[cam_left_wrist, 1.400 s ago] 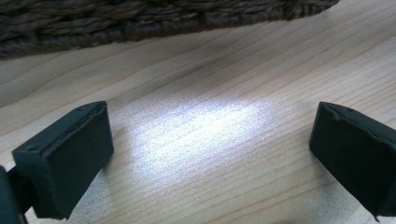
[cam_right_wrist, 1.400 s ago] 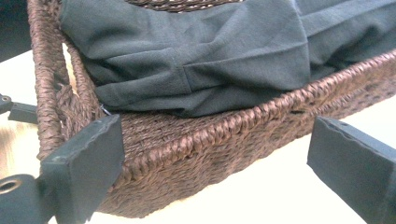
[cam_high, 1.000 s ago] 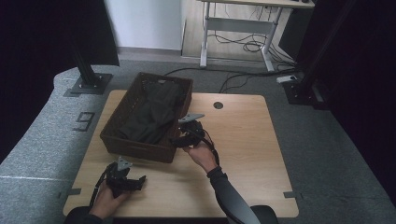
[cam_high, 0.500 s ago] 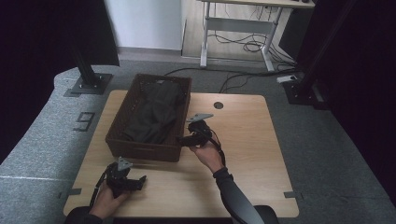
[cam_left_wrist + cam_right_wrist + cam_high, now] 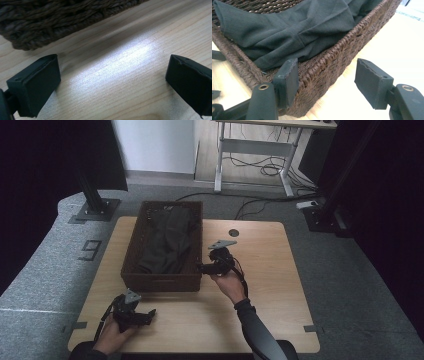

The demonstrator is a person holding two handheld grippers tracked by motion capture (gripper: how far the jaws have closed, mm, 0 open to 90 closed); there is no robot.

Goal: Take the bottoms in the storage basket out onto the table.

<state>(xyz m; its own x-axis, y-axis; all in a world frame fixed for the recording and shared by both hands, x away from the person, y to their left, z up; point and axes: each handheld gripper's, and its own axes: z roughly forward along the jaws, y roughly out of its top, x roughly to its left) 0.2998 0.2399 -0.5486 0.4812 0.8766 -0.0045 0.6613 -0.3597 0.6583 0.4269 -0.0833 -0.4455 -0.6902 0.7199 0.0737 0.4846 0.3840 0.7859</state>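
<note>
A dark brown woven basket (image 5: pixel 131 251) stands on the left half of the wooden table, with a dark grey cloth (image 5: pixel 169 240) lying in it. My right gripper (image 5: pixel 201 268) hovers at the basket's near right corner. In the right gripper view its jaws (image 5: pixel 329 80) have just been closing and stand apart. The basket's wall (image 5: pixel 324 67) lies between them with no pad pressing on it, and the cloth (image 5: pixel 294 27) lies beyond. My left gripper (image 5: pixel 148 314) rests near the table's front left, open over bare wood (image 5: pixel 112 77).
The basket's near corner (image 5: pixel 50 22) lies just beyond the left gripper. Bare tabletop (image 5: pixel 270 270) stretches right of the basket. A round cable hole (image 5: pixel 233 233) sits near the far edge. Grey floor, black stands (image 5: pixel 95 202) and a desk frame (image 5: pixel 255 155) surround the table.
The basket has swung from a skewed pose to square with the table. My right gripper has shifted slightly right beside its near right corner. The left gripper has stayed put.
</note>
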